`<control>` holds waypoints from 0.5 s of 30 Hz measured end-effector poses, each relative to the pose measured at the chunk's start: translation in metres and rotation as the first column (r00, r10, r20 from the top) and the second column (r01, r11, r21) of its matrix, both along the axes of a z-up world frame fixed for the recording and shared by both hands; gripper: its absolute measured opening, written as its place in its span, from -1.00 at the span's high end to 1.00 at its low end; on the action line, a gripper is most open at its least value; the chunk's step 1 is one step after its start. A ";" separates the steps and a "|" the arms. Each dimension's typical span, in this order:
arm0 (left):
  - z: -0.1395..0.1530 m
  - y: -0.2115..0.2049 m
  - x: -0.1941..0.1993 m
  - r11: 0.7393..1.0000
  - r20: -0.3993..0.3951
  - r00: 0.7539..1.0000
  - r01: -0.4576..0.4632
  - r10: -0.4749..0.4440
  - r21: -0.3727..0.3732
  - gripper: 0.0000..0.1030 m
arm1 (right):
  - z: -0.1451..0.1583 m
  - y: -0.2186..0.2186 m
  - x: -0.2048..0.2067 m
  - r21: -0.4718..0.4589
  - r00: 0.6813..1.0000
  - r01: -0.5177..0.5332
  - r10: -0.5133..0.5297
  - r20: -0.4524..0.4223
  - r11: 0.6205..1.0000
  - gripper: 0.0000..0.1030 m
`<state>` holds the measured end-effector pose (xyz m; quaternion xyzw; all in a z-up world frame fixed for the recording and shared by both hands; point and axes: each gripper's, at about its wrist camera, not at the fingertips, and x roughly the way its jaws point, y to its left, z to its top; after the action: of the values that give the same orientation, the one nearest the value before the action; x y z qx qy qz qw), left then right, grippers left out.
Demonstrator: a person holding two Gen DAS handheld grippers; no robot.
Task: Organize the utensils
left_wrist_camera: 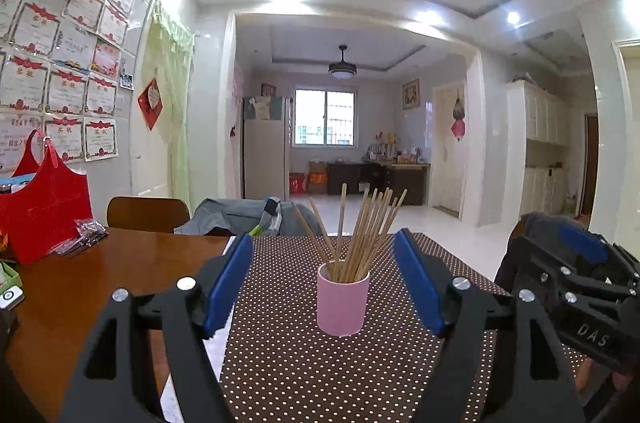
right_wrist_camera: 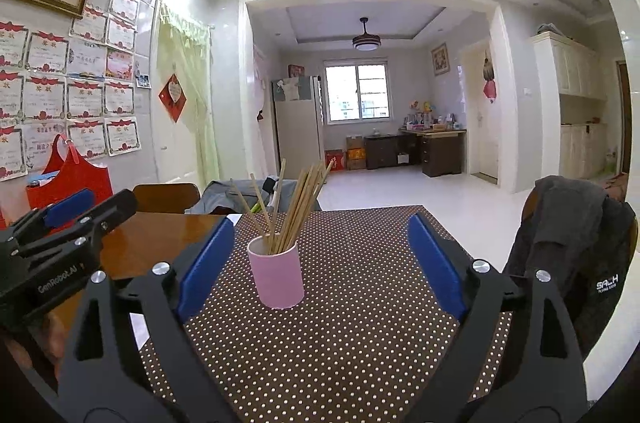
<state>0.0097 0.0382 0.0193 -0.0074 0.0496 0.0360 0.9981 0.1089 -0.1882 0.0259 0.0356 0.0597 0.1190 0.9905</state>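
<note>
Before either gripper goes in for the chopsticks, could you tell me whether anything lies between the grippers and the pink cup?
Nothing visible does. The pink cup of chopsticks stands alone on the dotted brown cloth. Only bare cloth lies between it and the open left gripper and the open right gripper. Neither touches it.

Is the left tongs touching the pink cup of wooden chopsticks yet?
Apart. The left wrist view shows the left tongs open, dotted cloth visible between each blue pad and the pink cup.
</note>
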 end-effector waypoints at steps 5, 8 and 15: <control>-0.007 -0.005 -0.009 1.000 -0.002 1.000 -0.003 0.003 0.021 -0.45 | -0.009 0.004 -0.011 -0.032 1.000 0.001 0.000 0.016 0.999 -0.78; -0.010 -0.008 -0.010 1.000 -0.008 1.000 0.002 -0.002 0.028 -0.50 | -0.013 0.006 -0.014 -0.040 1.000 -0.006 0.006 0.019 0.999 -0.80; -0.013 -0.011 -0.011 0.999 -0.008 1.000 -0.002 0.002 0.042 -0.55 | -0.011 0.003 -0.021 -0.033 0.999 0.013 -0.012 0.046 0.999 -0.83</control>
<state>-0.0014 0.0268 0.0064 0.0136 0.0527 0.0381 0.9978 0.0883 -0.1850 0.0146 0.0165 0.0389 0.1126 0.9927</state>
